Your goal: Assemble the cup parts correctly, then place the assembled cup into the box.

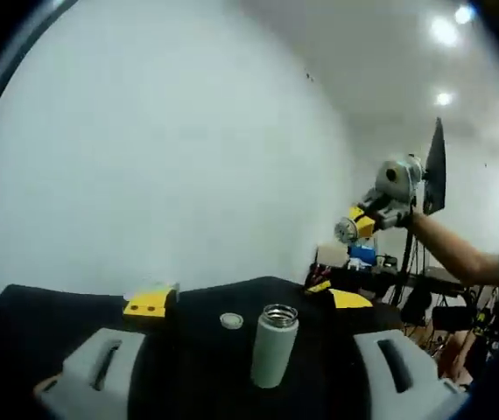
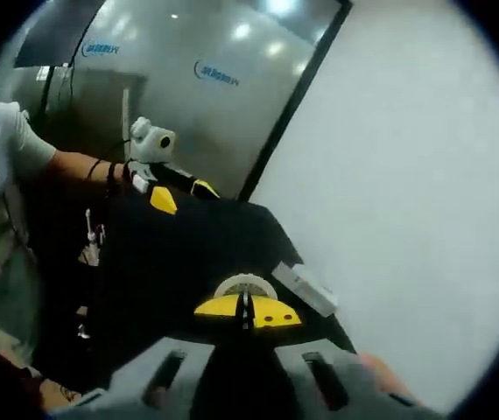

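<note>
Nearest, in the left gripper view, the left claw point(image 1: 249, 385): jaws spread wide, nothing between them. Cup point(image 1: 272, 345) stands upright on the black table point(image 1: 57, 302) dead ahead, between the jaw tips, long axis vertical, mouth open, no lid on. Small round lid point(image 1: 230, 320) lies flat just beyond, left of the cup, apart from it. Farther off to the right, the right claw point(image 1: 347, 229) is lifted well above the table, gripping a small round part, likely another cup piece. Right gripper view: yellow tips point(image 2: 247, 310) pressed together on a round white disc point(image 2: 244, 285). Left claw is plainly nearer the cup; a straight reach forward should do
</note>
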Action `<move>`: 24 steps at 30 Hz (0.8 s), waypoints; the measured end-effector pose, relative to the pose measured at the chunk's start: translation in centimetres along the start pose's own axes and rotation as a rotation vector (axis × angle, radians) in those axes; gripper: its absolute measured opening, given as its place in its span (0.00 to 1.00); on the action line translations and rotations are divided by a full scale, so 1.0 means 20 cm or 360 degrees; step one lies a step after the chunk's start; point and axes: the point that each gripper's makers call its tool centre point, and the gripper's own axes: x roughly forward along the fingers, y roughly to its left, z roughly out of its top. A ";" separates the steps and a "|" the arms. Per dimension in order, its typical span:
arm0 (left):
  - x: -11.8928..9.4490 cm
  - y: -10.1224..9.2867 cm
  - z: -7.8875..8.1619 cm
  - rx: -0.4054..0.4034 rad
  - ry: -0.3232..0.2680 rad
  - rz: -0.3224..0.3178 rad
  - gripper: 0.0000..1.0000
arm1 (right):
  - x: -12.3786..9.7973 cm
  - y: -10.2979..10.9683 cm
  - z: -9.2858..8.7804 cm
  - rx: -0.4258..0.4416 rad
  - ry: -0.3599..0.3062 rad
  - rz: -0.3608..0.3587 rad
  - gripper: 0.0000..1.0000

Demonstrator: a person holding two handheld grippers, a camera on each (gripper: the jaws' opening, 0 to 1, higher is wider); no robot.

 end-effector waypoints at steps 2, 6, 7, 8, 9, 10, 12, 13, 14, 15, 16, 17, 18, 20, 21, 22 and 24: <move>-0.01 0.01 -0.02 0.0035 -0.0028 -0.0009 0.72 | 0.03 0.00 -0.01 -0.0015 0.0099 0.0046 0.01; -0.04 0.02 -0.09 0.0026 -0.0037 -0.0071 0.84 | 0.09 0.01 0.00 -0.0015 0.0234 0.0169 0.01; -0.05 0.04 -0.10 0.0019 -0.0048 -0.0080 0.87 | 0.12 0.02 -0.01 -0.0014 0.0284 0.0204 0.01; -0.06 0.05 -0.12 0.0019 -0.0054 -0.0078 0.89 | 0.15 0.00 0.00 -0.0042 0.0298 0.0178 0.01; -0.07 0.05 -0.14 0.0026 -0.0064 -0.0080 0.90 | 0.17 -0.02 -0.01 -0.0055 0.0346 0.0178 0.01; -0.08 0.06 -0.16 0.0029 -0.0068 -0.0080 0.91 | 0.19 -0.01 -0.03 -0.0045 0.0406 0.0216 0.01; -0.09 0.07 -0.21 0.0030 -0.0056 -0.0090 0.93 | 0.23 0.00 -0.05 -0.0043 0.0489 0.0269 0.01; -0.09 0.07 -0.24 0.0030 -0.0047 -0.0095 0.94 | 0.25 0.02 -0.07 -0.0030 0.0550 0.0310 0.01; -0.09 0.08 -0.27 0.0028 -0.0034 -0.0093 0.94 | 0.27 0.03 -0.08 -0.0038 0.0589 0.0333 0.01; -0.10 0.08 -0.30 0.0027 -0.0023 -0.0088 0.94 | 0.29 0.03 -0.09 -0.0043 0.0624 0.0356 0.01; -0.10 0.08 -0.32 0.0022 -0.0021 -0.0088 0.94 | 0.31 0.04 -0.11 -0.0036 0.0664 0.0374 0.01; -0.10 0.09 -0.36 -0.0004 -0.0013 -0.0089 0.94 | 0.33 0.05 -0.12 -0.0047 0.0709 0.0394 0.01; -0.10 0.09 -0.40 -0.0030 0.0009 -0.0086 0.94 | 0.35 0.05 -0.14 -0.0050 0.0757 0.0415 0.01; -0.09 0.09 -0.47 -0.0019 0.0056 -0.0095 0.93 | 0.39 0.06 -0.16 -0.0059 0.0796 0.0430 0.01; -0.09 0.09 -0.50 -0.0006 0.0080 -0.0091 0.93 | 0.41 0.06 -0.16 -0.0053 0.0812 0.0443 0.01; -0.09 0.10 -0.52 0.0000 0.0090 -0.0093 0.92 | 0.42 0.06 -0.17 -0.0050 0.0827 0.0452 0.01; -0.09 0.09 -0.56 0.0004 0.0120 -0.0126 0.90 | 0.45 0.07 -0.19 -0.0045 0.0871 0.0484 0.01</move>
